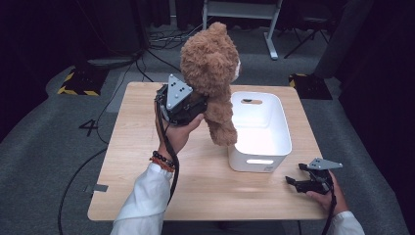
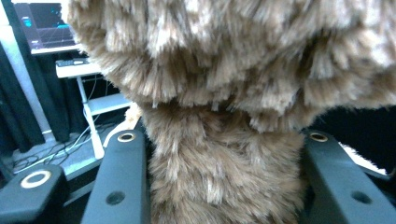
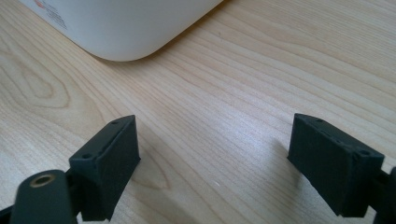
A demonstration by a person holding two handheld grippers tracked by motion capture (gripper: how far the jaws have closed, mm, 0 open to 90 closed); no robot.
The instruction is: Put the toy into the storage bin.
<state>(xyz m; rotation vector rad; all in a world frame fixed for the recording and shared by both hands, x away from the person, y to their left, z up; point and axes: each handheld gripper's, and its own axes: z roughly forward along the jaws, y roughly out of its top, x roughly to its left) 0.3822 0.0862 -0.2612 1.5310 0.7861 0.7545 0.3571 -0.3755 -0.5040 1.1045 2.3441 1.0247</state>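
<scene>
A brown teddy bear (image 1: 211, 73) hangs upright above the table, its legs dangling beside the left wall of a white plastic bin (image 1: 262, 128). My left gripper (image 1: 195, 104) is shut on the bear's body from the left, lifted clear of the tabletop. In the left gripper view, brown fur (image 2: 224, 168) is squeezed between the two black jaws. My right gripper (image 1: 292, 175) rests low on the table at the front right, just in front of the bin. Its jaws stand wide apart over bare wood (image 3: 215, 154), with the bin's rounded corner (image 3: 126, 32) ahead.
The wooden table (image 1: 147, 166) has free surface left of and in front of the bin. The bin's inside looks bare. Beyond the table lie grey carpet, cables and a white desk frame (image 1: 269, 29).
</scene>
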